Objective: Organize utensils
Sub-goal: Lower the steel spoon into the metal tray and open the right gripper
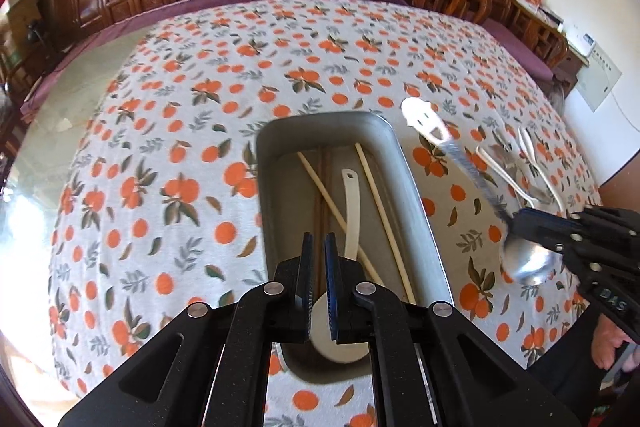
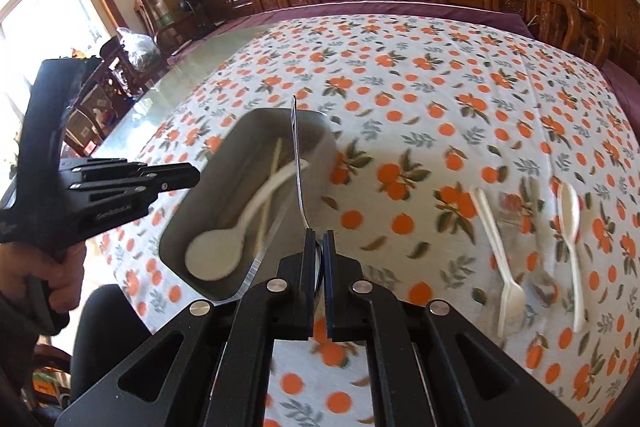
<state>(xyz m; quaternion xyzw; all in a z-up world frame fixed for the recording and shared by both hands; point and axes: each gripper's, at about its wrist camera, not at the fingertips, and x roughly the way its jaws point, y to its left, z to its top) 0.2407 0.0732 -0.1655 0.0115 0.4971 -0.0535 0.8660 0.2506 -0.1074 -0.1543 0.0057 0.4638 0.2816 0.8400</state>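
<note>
On the orange-print tablecloth [image 1: 168, 131], a grey metal tray [image 1: 412, 195] holds sorted utensils.
Inside the tray lie a white ladle-spoon [image 1: 354, 203] and wooden chopsticks [image 1: 380, 203]; beside it, a white plastic fork [image 2: 498, 247] and spoon [image 2: 570, 227] wait on the cloth. The right gripper [image 2: 319, 243] is clamped on a metal spoon [image 1: 472, 179] lifted clear of the cloth; the left gripper [image 1: 319, 247] hangs over the tray, jaws closed and empty.

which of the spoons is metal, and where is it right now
The metal spoon clamped in the right gripper, held above the cloth beside the tray. The white spoon in the tray and the utensils on the cloth are plastic.
</note>
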